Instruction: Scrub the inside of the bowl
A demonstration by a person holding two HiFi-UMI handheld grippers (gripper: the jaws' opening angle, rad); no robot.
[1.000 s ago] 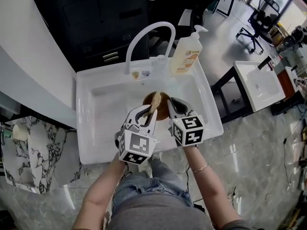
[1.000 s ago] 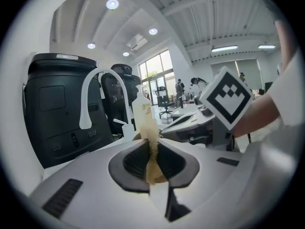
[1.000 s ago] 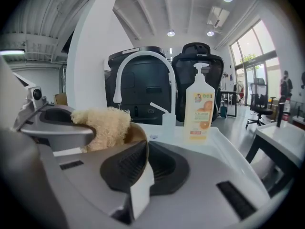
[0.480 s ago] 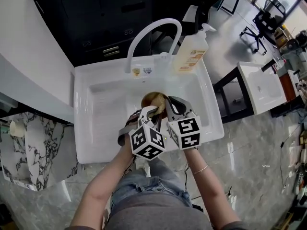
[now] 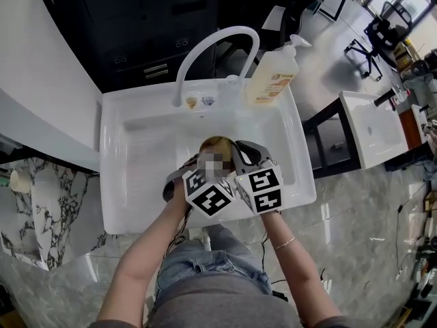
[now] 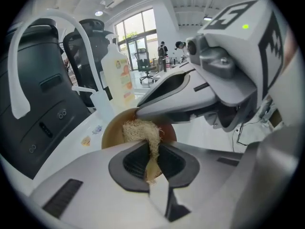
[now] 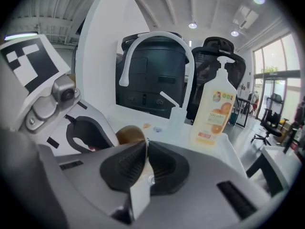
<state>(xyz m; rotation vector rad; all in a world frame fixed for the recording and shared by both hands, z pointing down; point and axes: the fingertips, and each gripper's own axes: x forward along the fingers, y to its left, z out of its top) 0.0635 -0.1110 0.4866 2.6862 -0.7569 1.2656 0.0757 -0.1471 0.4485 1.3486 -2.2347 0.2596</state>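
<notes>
A brown bowl (image 5: pixel 217 143) sits tilted in the white sink (image 5: pixel 136 156), held by its rim in my shut right gripper (image 5: pixel 238 154). My left gripper (image 5: pixel 199 167) is shut on a beige fibrous scrubber. In the left gripper view the scrubber (image 6: pixel 140 131) reaches from the left gripper (image 6: pixel 151 152) into the bowl (image 6: pixel 112 133), and the right gripper (image 6: pixel 141 110) clamps the rim just above it. In the right gripper view the bowl's edge (image 7: pixel 129 134) runs between the shut pads of the right gripper (image 7: pixel 145 150). A mosaic patch hides the scrubber in the head view.
A white arched faucet (image 5: pixel 205 46) stands at the sink's back edge, with a soap pump bottle (image 5: pixel 272 78) to its right. A marble-patterned counter (image 5: pixel 41 217) lies to the left. A person's forearms and lap fill the near side.
My left gripper has swung right and forward, its marker cube closing up against the right one, and the scrubber has gone from above the bowl's rim down into it. The right gripper barely moved.
</notes>
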